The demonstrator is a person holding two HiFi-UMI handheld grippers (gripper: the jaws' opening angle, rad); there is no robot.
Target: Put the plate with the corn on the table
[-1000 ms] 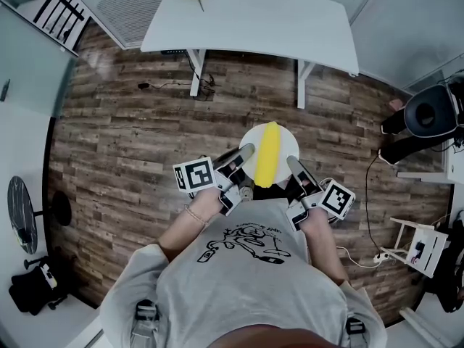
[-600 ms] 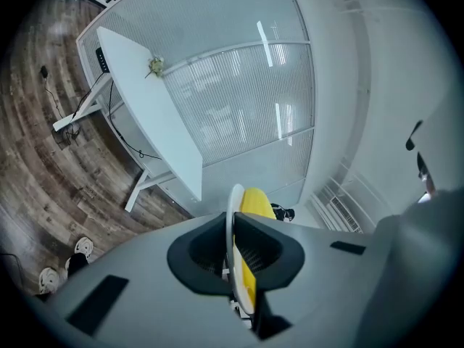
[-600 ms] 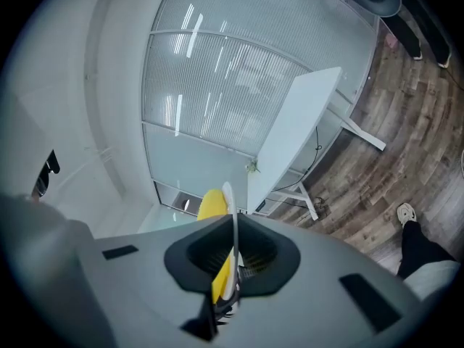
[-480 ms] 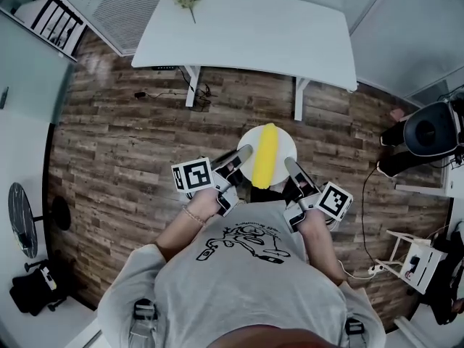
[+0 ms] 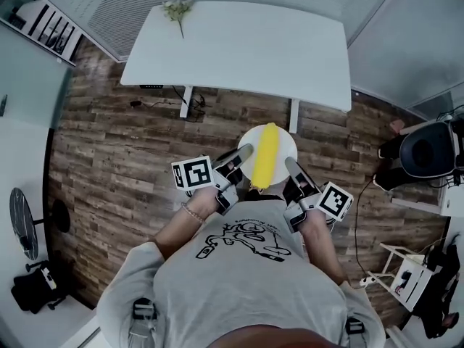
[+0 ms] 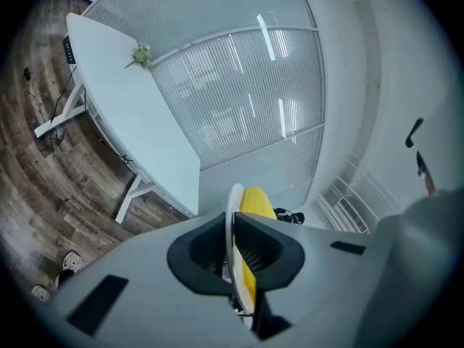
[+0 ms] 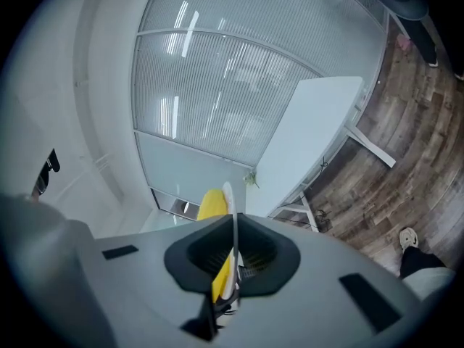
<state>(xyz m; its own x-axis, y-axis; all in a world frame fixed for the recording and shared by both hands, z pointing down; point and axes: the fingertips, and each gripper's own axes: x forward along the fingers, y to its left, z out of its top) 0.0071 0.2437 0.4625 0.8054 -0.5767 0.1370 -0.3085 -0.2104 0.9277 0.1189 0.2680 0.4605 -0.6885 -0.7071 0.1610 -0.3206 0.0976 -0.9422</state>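
Observation:
A white plate [image 5: 286,141] with a yellow corn cob [image 5: 266,154] lying lengthwise on it hangs in the air in front of the person, over the wooden floor. My left gripper [image 5: 246,151] is shut on the plate's left rim, and my right gripper [image 5: 289,162] is shut on its right rim. In the left gripper view the plate's edge [image 6: 233,216] runs between the jaws with the corn [image 6: 255,203] beside it. The right gripper view shows the same plate rim [image 7: 229,194] and corn [image 7: 211,205]. The white table [image 5: 239,42] stands ahead, just beyond the plate.
A small sprig of flowers [image 5: 176,9] lies at the table's far left corner. Cables [image 5: 163,100] trail on the floor under the table. A black office chair [image 5: 424,151] stands at the right, a white stool [image 5: 406,274] nearer right, and a round dark stand [image 5: 22,220] at the left.
The person has stepped closer to the table, which now lies nearer the plate. Both grippers keep their hold on the plate, level with the corn on it.

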